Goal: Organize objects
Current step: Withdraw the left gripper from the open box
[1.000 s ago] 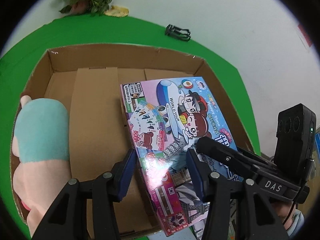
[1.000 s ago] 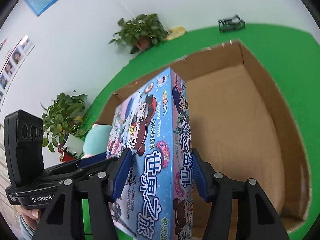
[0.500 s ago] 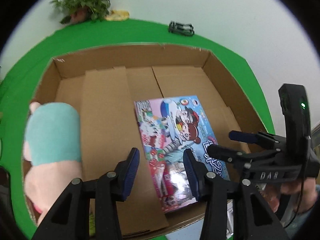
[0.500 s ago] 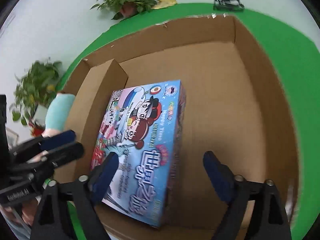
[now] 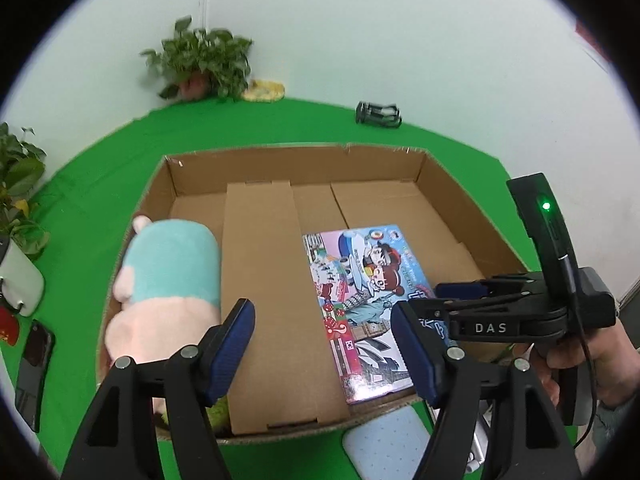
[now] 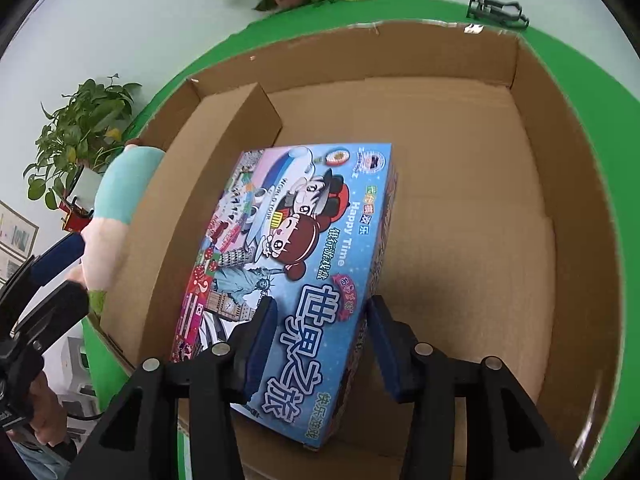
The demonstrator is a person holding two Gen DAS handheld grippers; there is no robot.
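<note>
The game box (image 6: 304, 248) lies inside the cardboard box (image 6: 568, 216), its near end between the jaws of the right gripper (image 6: 320, 344), which have just been closing in; whether they pinch it cannot be told. The left gripper (image 5: 324, 348) hovers at the near wall, its jaws released after opening, nothing between them. The plush toy (image 5: 168, 280) sits beyond the left jaw, in the side compartment. So two things look stowed; a pale blue case (image 5: 384, 444) below the right jaw, on the green counter (image 5: 100, 184), probably remains.
</note>
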